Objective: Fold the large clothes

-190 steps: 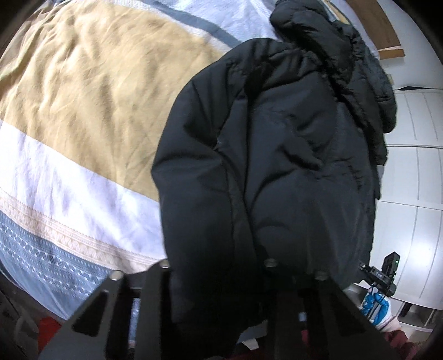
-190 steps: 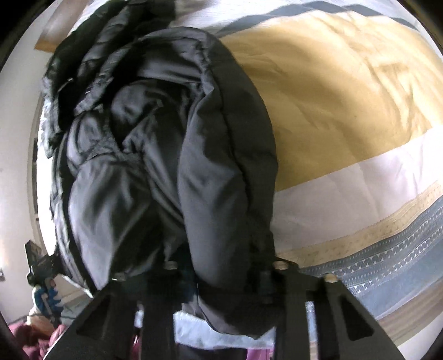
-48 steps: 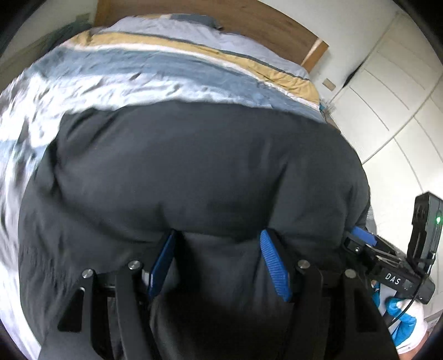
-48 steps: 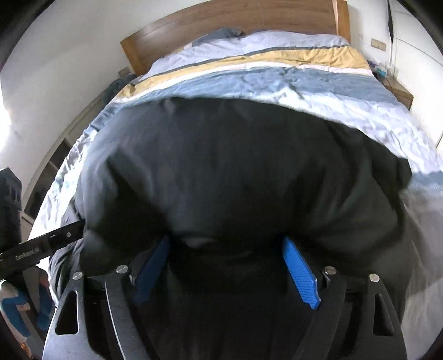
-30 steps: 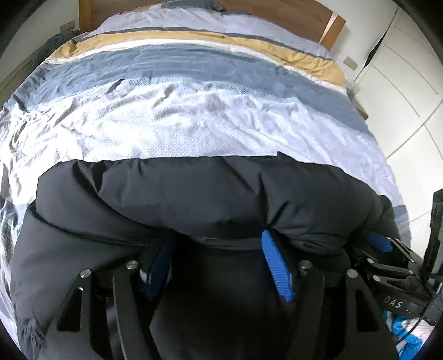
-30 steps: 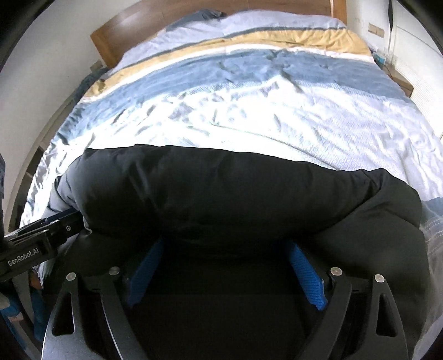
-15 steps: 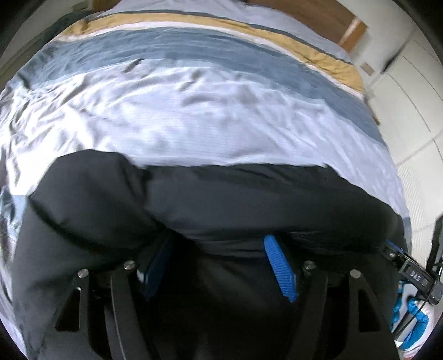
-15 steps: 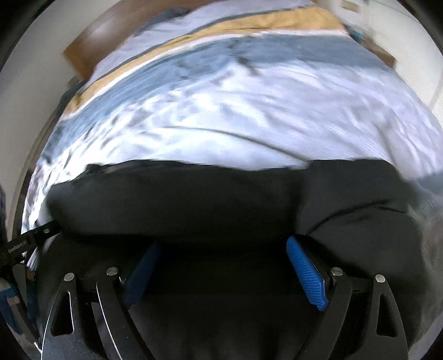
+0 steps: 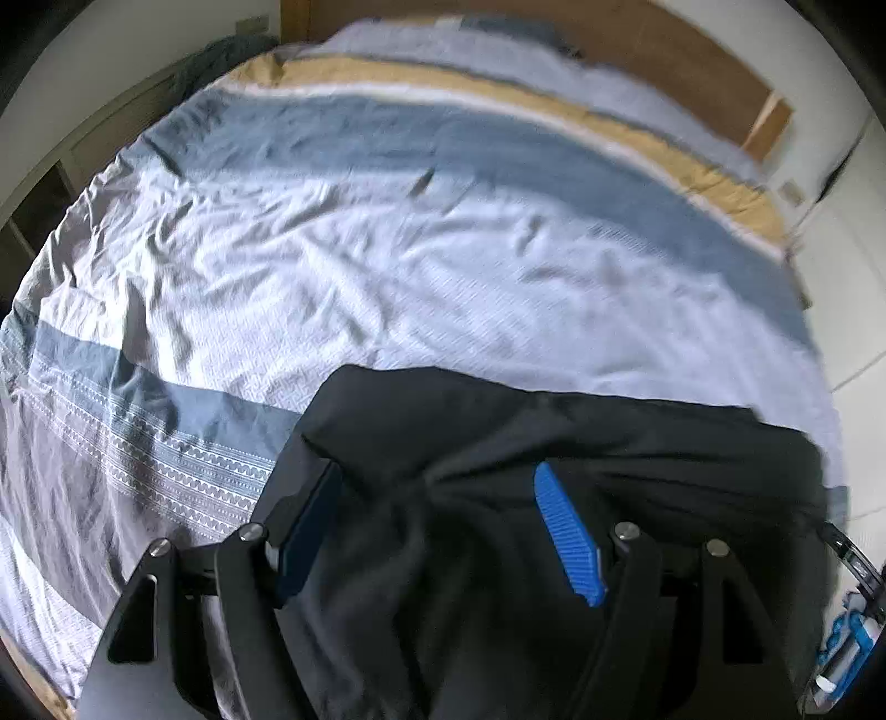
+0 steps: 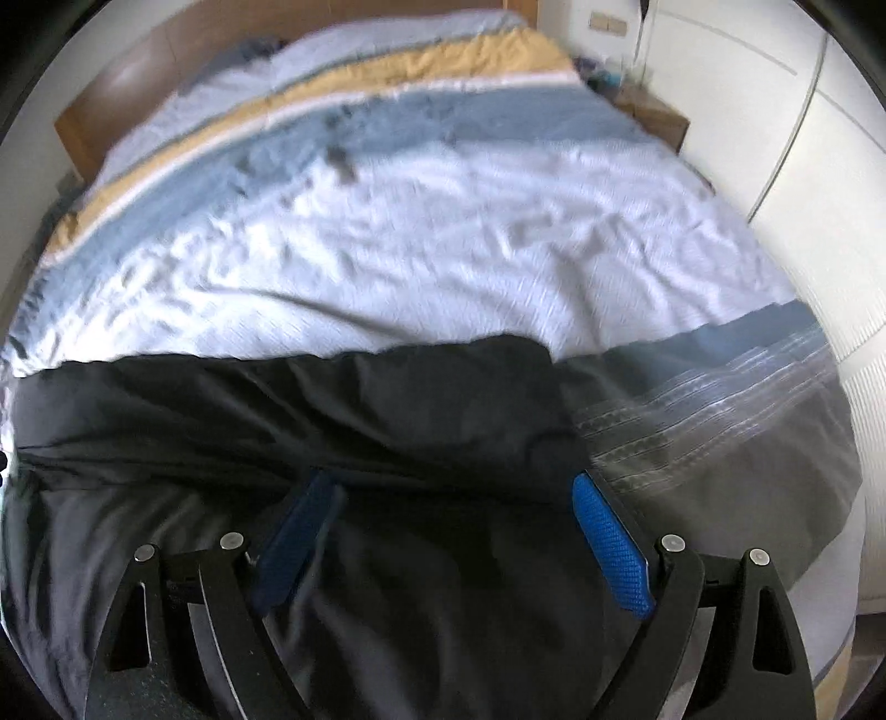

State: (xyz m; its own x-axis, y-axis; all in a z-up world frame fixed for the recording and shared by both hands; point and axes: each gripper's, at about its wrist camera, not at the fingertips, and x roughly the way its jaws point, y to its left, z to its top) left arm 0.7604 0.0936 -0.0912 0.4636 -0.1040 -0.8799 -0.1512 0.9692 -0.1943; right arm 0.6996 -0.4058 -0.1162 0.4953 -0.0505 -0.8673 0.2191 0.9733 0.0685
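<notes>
A black padded jacket lies folded across the near end of the bed, its far fold edge running left to right. In the left wrist view my left gripper hangs over the jacket's left part. Its jaws are opening; fabric lies between and under the blue pads, which do not press on it. In the right wrist view the jacket fills the lower left, and my right gripper stands wide open over its right end, pads clear of the cloth.
The striped duvet on the bed stretches away to a wooden headboard. White wardrobe doors and a bedside cabinet stand on the right. Shelving runs along the left side.
The jacket went from hanging between the grippers to lying on the bed. Both grippers drew back toward the near edge, showing more duvet. The left jaws have widened a little.
</notes>
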